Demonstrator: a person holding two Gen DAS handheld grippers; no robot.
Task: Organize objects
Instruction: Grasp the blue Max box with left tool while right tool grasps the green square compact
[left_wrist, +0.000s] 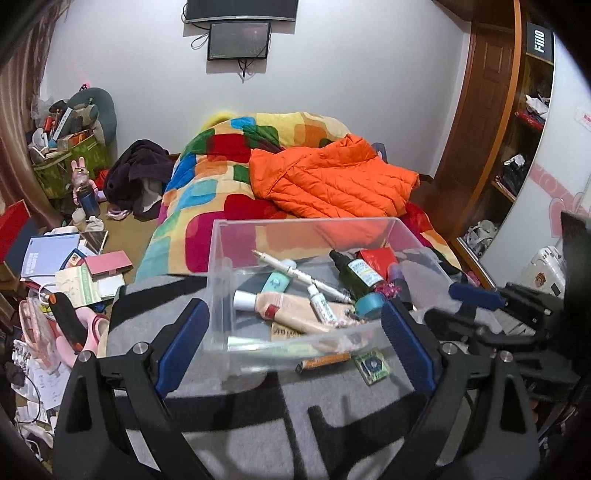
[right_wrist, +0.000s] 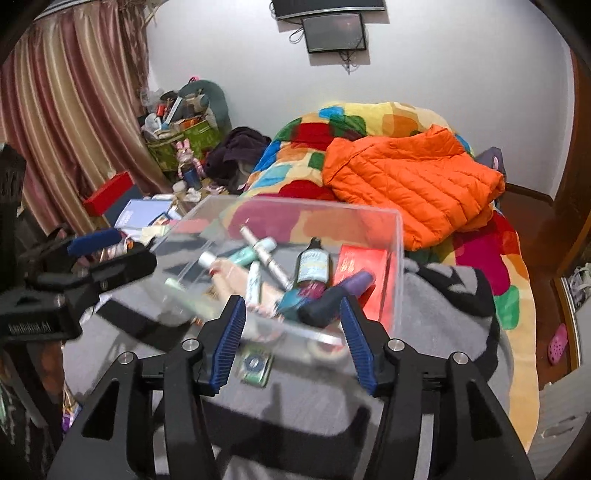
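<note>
Clutter mostly gathered: the clear rectangular plastic bin (left_wrist: 314, 229) sits on the grey-and-black blanket (left_wrist: 258, 413) at the foot of the bed, already holding a dark green dropper bottle (left_wrist: 354, 273), a beige squeeze tube (left_wrist: 291, 314), a white pen (left_wrist: 306, 277), a teal tape roll (left_wrist: 369, 304) and a red box (left_wrist: 376, 258).

Two items lie on the blanket outside the bin's near wall: a small green square packet (left_wrist: 372, 365) and an orange-and-dark stick (left_wrist: 323, 362).

My left gripper (left_wrist: 295, 347) hovers with fingers spread wide, nothing between them, aimed at the bin's near side. My right gripper (right_wrist: 291, 339) is likewise spread and empty, just above the green packet as its own camera shows it; that view is motion-blurred, so I cannot tell its exact height.

Step in hand, as I judge it: collecting the last loose pieces. Next move calls for lowering one gripper over the flat packet, pinching it by its edges off the soft blanket, then lifting it over the wall.
</note>
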